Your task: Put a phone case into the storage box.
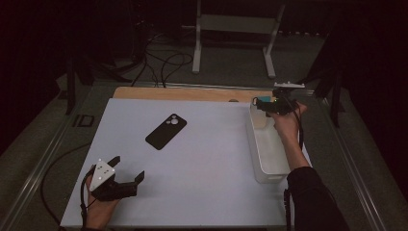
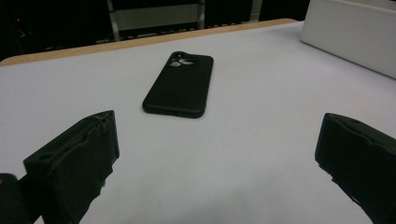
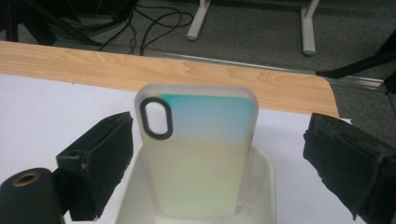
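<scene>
Right gripper view, translucent iridescent phone case (image 3: 198,154) upright in white bin (image 3: 264,186)

From my remote seat the high view was dim, room behind nearly black, corners vignetted; only the white tabletop (image 1: 202,159) caught light. Both gripper views looked brighter w/ soft, even light, faint shadows, no glare. Jaws up close were blurry, the iridescent phone case (image 3: 198,154) slightly soft.
</scene>
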A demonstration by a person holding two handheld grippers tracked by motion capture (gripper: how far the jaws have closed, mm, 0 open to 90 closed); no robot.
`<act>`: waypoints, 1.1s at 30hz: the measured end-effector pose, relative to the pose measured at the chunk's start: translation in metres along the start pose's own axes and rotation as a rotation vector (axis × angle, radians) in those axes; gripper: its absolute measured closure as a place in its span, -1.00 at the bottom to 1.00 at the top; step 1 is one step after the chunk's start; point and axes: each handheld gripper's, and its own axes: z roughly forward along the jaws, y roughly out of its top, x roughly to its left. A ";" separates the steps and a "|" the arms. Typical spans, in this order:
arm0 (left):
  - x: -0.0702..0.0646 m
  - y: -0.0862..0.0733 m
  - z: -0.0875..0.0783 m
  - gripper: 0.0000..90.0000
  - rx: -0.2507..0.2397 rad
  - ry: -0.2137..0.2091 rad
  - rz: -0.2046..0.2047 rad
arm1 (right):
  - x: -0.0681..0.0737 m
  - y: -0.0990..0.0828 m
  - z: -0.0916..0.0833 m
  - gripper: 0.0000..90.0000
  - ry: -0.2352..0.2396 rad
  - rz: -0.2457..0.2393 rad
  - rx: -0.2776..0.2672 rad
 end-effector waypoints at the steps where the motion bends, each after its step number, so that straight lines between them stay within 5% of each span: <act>1: 0.000 0.000 0.000 -0.99 0.000 0.000 0.000 | 0.000 -0.001 -0.002 -0.81 0.010 0.000 0.001; 13: 0.000 0.000 0.000 -0.99 0.002 0.000 -0.001 | 0.010 -0.014 -0.030 -0.81 0.099 -0.033 -0.031; 18: 0.000 0.000 0.000 -0.99 0.001 0.001 -0.001 | 0.018 -0.026 -0.049 -0.81 0.195 -0.039 -0.070; 33: 0.000 -0.001 0.001 -0.99 0.006 0.001 0.001 | 0.041 -0.070 -0.089 -0.81 0.325 -0.102 -0.145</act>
